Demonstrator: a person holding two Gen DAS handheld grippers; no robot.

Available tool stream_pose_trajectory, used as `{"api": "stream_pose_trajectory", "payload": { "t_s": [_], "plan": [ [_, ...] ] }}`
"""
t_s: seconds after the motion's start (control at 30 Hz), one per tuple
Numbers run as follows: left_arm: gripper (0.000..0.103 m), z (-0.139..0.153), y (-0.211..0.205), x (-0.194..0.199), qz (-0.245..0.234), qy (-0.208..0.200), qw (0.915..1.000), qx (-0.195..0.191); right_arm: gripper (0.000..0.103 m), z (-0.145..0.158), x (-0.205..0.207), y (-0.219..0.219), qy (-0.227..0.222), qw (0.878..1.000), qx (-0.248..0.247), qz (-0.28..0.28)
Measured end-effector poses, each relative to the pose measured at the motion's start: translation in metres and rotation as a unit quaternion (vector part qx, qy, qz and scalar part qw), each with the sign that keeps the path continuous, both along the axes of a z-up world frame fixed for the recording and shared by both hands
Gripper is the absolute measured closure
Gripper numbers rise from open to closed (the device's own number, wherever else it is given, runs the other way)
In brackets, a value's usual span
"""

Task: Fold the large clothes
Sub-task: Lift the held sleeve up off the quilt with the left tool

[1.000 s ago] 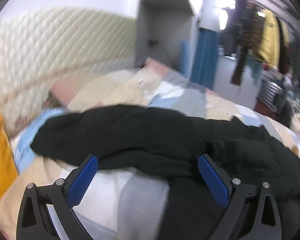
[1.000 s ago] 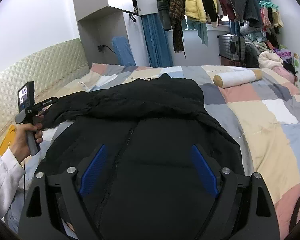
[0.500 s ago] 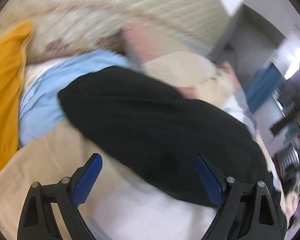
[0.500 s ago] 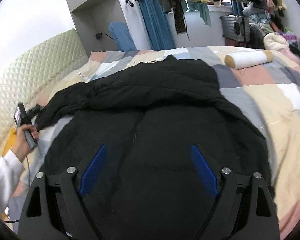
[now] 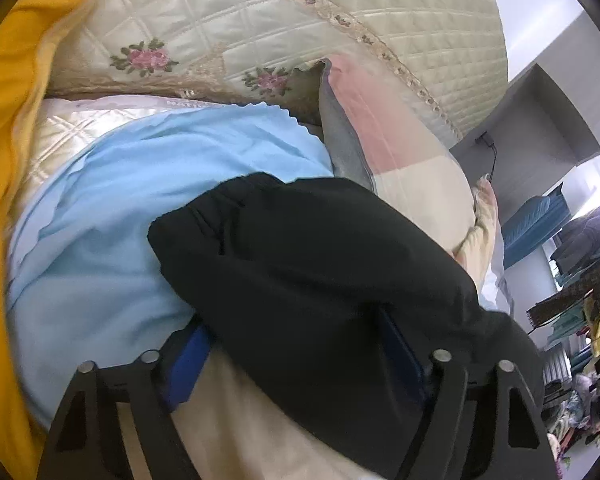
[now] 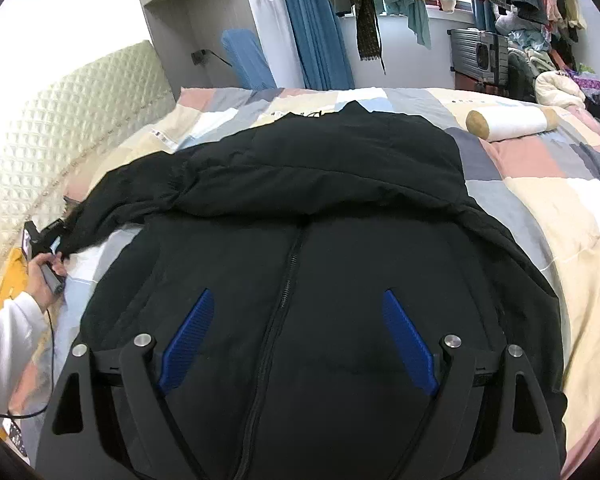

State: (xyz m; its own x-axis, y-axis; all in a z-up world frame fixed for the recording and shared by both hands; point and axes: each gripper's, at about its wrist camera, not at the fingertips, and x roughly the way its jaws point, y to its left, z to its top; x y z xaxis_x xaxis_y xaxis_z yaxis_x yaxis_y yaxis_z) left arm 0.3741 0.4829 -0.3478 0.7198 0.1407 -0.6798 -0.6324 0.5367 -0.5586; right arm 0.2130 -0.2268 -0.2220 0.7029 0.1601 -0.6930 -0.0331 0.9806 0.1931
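- Since the earlier frames, left tongs (image 5: 296, 356) have swung down and in on the sleeve end (image 5: 236, 220); their jaws have just been closing, and black cloth now lies between the blue pads.
- Whether the pads already press the sleeve I cannot tell; the right-hand pad is mostly hidden by fabric.
- Right tongs (image 6: 296, 340) hang spread over the jacket body, nothing between the pads; they have edged nearer the cloth.
- One black padded jacket (image 6: 320, 208) lies front-up on the bed (image 6: 540, 200), zip (image 6: 288, 264) closed, hood towards the far side. My reading: laid flat so the sleeves can be folded inward first.
- Left sleeve stretches out to the left, towards the headboard (image 6: 80, 120). In the right wrist view the person's hand (image 6: 40, 276) grips the left tool at its tip, white sleeve cuff visible.
- Likely step: taking the cuff to carry it across the chest.
- Count: jacket one; tongs two; zip one.
- Beside the cuff: one light blue cloth (image 5: 120, 240), one yellow cloth (image 5: 4, 160), one floral quilted pillow (image 5: 180, 40).
- Far right on the bed: one white bolster (image 6: 512, 122).
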Motion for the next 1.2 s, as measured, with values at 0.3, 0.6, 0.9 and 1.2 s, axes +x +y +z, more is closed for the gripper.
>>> {"api": "stream_pose_trajectory", "payload": {
  "t_s": [0.3,0.6,0.9,1.2],
  "plan": [
    [0.096,0.024,0.013,-0.008,0.030,-0.072,0.9967,-0.025,0.017,0.001,0.006,0.008,-0.006,0.999,-0.036,-0.001],
    [0.100,0.100,-0.028,-0.023,0.013,-0.056,0.9954,0.076,0.017,0.017,-0.015,-0.009,-0.033,0.999,-0.032,-0.008],
    [0.100,0.204,-0.124,-0.044,-0.001,-0.040,0.9701,0.239,0.016,0.029,-0.043,-0.029,-0.054,0.998,-0.031,-0.013],
    [0.100,0.330,-0.266,-0.049,-0.044,-0.127,0.9453,0.297,0.001,0.041,-0.072,-0.049,-0.078,0.997,0.000,-0.007]
  ]
}}
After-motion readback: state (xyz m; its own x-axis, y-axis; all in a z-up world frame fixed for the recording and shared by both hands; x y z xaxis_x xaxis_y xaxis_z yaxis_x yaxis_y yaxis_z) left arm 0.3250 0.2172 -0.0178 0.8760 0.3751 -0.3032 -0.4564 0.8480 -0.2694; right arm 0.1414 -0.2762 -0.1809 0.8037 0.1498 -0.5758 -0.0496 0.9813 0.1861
